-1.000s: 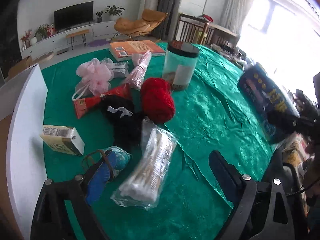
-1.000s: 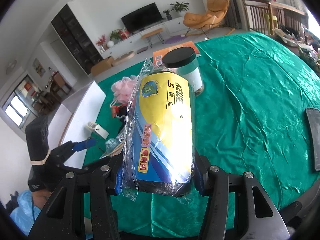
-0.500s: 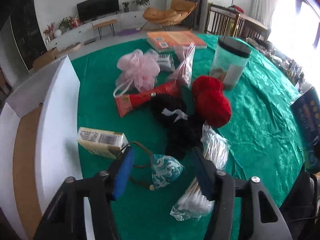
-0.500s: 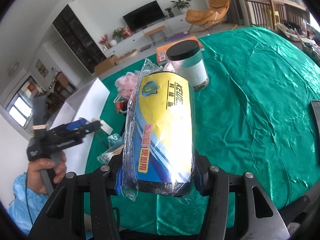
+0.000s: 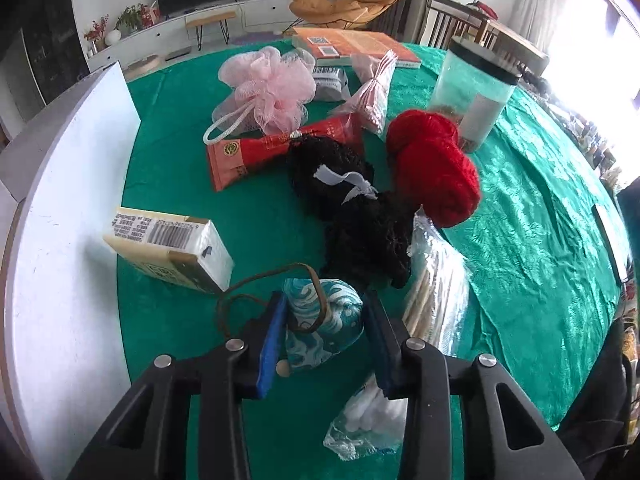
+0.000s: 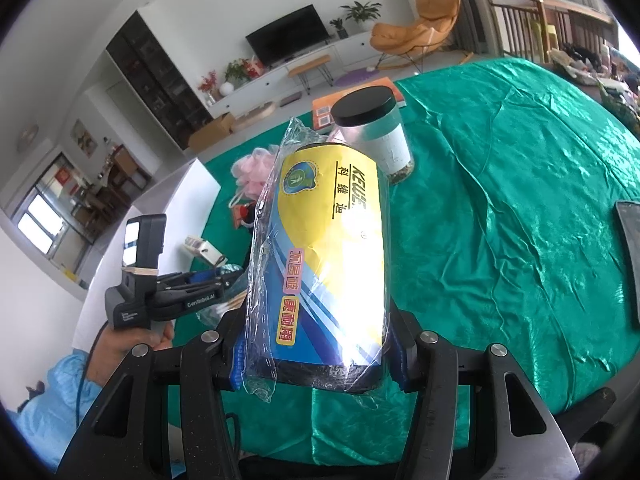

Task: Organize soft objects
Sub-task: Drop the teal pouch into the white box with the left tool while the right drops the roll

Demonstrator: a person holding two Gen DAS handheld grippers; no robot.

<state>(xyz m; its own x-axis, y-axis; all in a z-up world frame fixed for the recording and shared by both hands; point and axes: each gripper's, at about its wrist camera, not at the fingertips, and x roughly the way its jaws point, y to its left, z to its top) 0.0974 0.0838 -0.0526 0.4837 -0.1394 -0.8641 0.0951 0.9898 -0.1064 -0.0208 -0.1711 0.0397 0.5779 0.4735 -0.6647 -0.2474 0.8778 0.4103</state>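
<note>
A: L gripper (image 5: 324, 334) – what's it doing?

B: Sitting low-centre of the left wrist view, fingers (image 5: 272, 344) partly open w/ the teal patterned pouch (image 5: 320, 320) lying between the blue pads. Left pad is touching or nearly touching the pouch; right side, can't tell if it's making contact. So it's bracketing the pouch, not clearly squeezing it. The pouch's brown cord (image 5: 256, 284) is looping out to the left over the green cloth.

A: R gripper (image 6: 318, 360)?

B: Bottom-centre of the right wrist view, fingers clamping a yellow-and-blue wrapped roll (image 6: 324, 264), plastic film sticking out past both ends. Roll is standing up along the fingers, raised off the desk (image 6: 520, 200).

A: Other soft stuff?

B: All in the left wrist view: red yarn (image 5: 436, 172) sitting centre-right, black yarn (image 5: 356, 208) touching it on the left, w/ a white ribbon tied on. Pink mesh sponge (image 5: 272, 88) lying upper-centre. Cotton swab bag (image 5: 404, 344) lying lower-right, right beside the gripper's right finger.

A: Anything else on there?

B: Red packet (image 5: 276, 150) lying between sponge and black yarn, small carton (image 5: 168, 244) at the left next to a white board (image 5: 68, 208), clear jar w/ black lid (image 5: 476, 92) upper-right, orange book (image 5: 360, 44) at the top edge. In the right wrist view the person's hand (image 6: 120, 348) is gripping the L gripper's handle, lower left.
</note>
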